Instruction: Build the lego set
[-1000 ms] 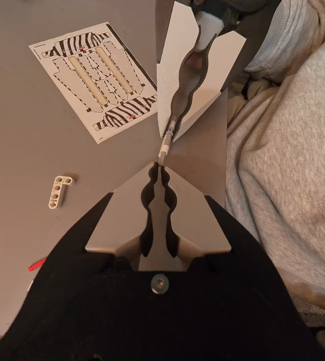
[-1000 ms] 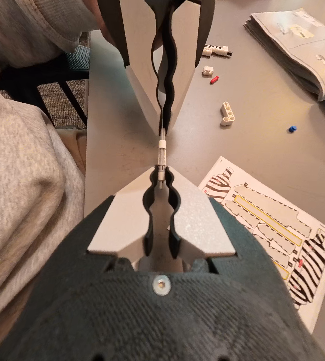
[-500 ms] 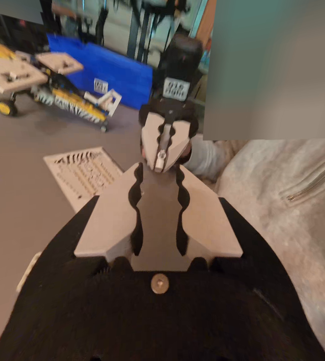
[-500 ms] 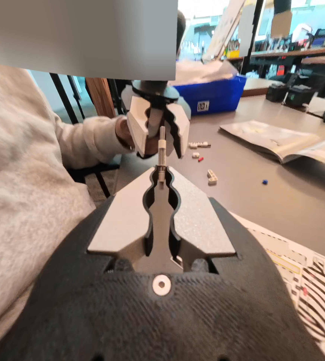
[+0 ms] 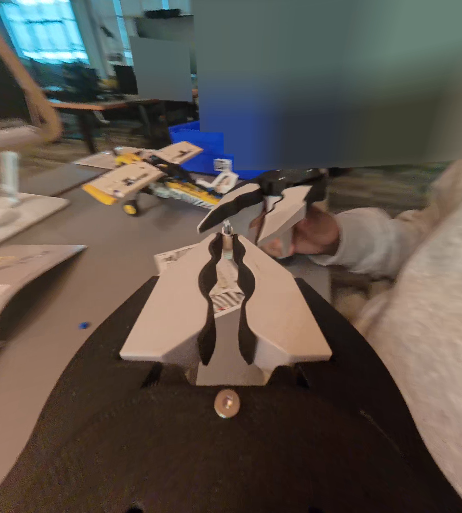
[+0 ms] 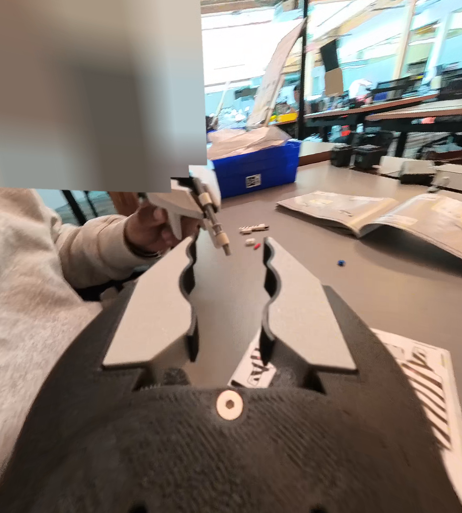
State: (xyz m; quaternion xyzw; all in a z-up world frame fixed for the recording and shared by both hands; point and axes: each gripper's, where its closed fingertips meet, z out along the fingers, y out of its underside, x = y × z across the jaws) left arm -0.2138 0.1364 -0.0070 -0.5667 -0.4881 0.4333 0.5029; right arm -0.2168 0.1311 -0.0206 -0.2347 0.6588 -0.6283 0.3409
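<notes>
A thin grey axle with white bushes on it (image 5: pixel 226 244) is pinched in the tips of my left gripper (image 5: pixel 226 239), which is shut on it. In the right wrist view the left gripper (image 6: pixel 209 208) holds that axle (image 6: pixel 215 225) slanting down over the grey table (image 6: pixel 335 299). My right gripper (image 6: pixel 229 242) is open and empty, its jaws wide apart just below the axle's free end. Its fingers (image 5: pixel 280 211) show spread just beyond the axle in the left wrist view.
A yellow and white Lego plane (image 5: pixel 155 177) stands at the back by a blue bin (image 6: pixel 255 172). An open instruction booklet (image 6: pixel 363 211) lies to the right. A zebra-striped sticker sheet (image 6: pixel 407 369), white pieces (image 6: pixel 253 228), a red pin (image 6: pixel 257 246) and a blue pin (image 6: pixel 341 262) lie on the table. Only a small space, under 4 cm, lies between the two pairs of fingers.
Both grippers have tilted up from the table. The left gripper opened, then shut on the axle again. The right gripper has let go of the axle and opened wide.
</notes>
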